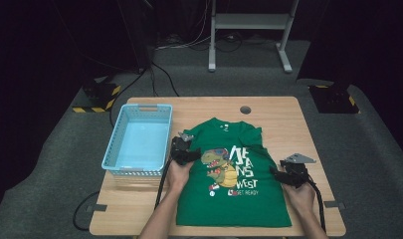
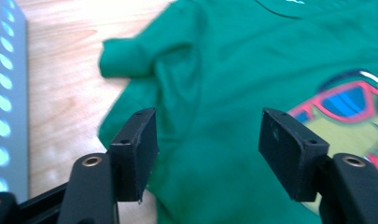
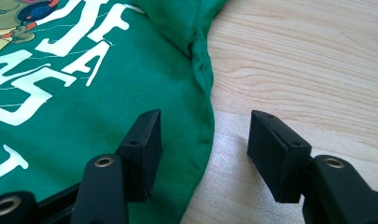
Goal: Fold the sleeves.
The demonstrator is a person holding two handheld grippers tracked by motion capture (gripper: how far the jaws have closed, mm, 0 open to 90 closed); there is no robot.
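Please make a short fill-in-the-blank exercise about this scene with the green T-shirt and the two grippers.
1. The green T-shirt lies flat on the wooden ____.
2. The blue basket stands to the ____ of the T-shirt in the high view.
3. The jaws of the left gripper are ____.
4. The right gripper is at the T-shirt's ____ edge.

Missing words: table; left; open; right
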